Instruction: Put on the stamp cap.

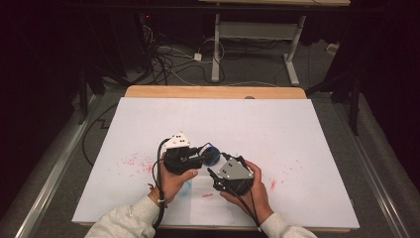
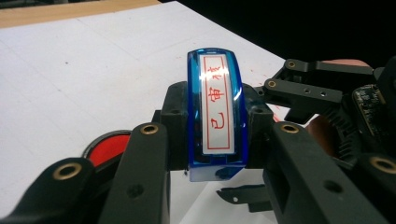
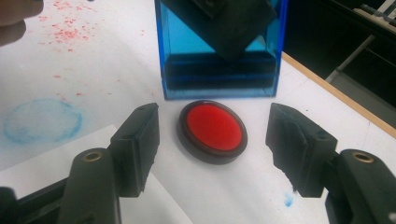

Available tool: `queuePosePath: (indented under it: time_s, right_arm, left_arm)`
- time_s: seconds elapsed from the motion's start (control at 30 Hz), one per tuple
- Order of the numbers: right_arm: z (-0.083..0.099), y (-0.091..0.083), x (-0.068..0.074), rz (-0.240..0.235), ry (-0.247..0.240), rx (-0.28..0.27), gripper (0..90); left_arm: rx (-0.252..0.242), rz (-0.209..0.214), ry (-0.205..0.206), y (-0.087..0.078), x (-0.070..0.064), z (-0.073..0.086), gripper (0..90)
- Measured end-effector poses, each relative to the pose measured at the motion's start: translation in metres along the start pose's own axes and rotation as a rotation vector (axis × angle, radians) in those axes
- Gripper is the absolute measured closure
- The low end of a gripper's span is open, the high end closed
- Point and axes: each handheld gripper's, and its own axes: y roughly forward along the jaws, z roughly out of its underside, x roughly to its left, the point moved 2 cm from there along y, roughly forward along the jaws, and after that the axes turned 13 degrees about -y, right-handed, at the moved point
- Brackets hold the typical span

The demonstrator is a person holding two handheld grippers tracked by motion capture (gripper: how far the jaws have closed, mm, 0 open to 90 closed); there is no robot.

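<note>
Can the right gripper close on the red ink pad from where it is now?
Probably yes: the right gripper is open, its jaws flanking the red ink pad. The blue stamp, held by the left gripper, sits just behind, not between.

The red ink pad [image 3: 213, 131] lies clear between the right gripper [image 3: 212, 140]'s spread jaws; the blue stamp [image 3: 222, 51], clamped in the left gripper [image 2: 215, 135], blocks just beyond. The table [image 1: 297, 124]'s far edge lies open.
</note>
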Motion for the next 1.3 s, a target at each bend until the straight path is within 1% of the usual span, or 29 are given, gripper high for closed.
queuePosePath:
  time_s: [0.1,0.17,0.33,0.47,0.53,0.67,0.73,0.9,0.97,1.07,1.17,1.3]
  right_arm:
    - [0.0,-0.002,-0.002,-0.001,-0.002,0.005,34.0]
    - [0.002,-0.004,-0.004,-0.007,0.006,0.008,33.5]
    - [0.006,-0.008,-0.005,-0.021,-0.005,0.017,32.4]
    - [0.009,-0.013,-0.006,-0.035,0.008,0.016,31.6]
    - [0.01,-0.016,-0.008,-0.036,0.004,0.013,31.5]
    - [0.012,-0.022,-0.013,-0.018,-0.006,0.014,31.6]
    - [0.013,-0.025,-0.016,-0.012,-0.001,0.014,31.4]
    - [0.017,-0.034,-0.022,0.001,-0.001,0.012,31.1]
    - [0.019,-0.037,-0.024,0.008,-0.001,0.014,31.1]
    - [0.023,-0.043,-0.028,0.027,0.002,0.011,31.1]
    - [0.028,-0.049,-0.031,0.038,0.014,0.006,31.1]
    - [0.034,-0.057,-0.037,0.054,0.014,0.015,31.1]
  left_arm:
    - [-0.006,-0.01,0.008,-0.003,0.001,-0.001,67.6]
    - [-0.013,-0.024,0.018,-0.004,0.0,-0.002,67.5]
    - [-0.014,-0.037,0.039,-0.008,-0.001,-0.002,67.5]
    - [-0.021,-0.045,0.055,-0.012,-0.001,-0.004,67.5]
    - [-0.023,-0.053,0.063,-0.014,-0.001,-0.004,67.5]
    - [-0.026,-0.066,0.079,-0.017,-0.001,-0.004,67.5]
    - [-0.027,-0.061,0.068,-0.018,0.001,-0.005,67.5]
    - [-0.029,-0.083,0.084,-0.02,0.003,-0.006,67.5]
    - [-0.027,-0.086,0.089,-0.021,0.003,-0.006,67.5]
    - [-0.03,-0.099,0.1,-0.024,0.003,-0.006,67.5]
    - [-0.031,-0.117,0.113,-0.027,0.005,-0.007,67.5]
    - [-0.034,-0.129,0.118,-0.031,0.008,-0.008,67.5]
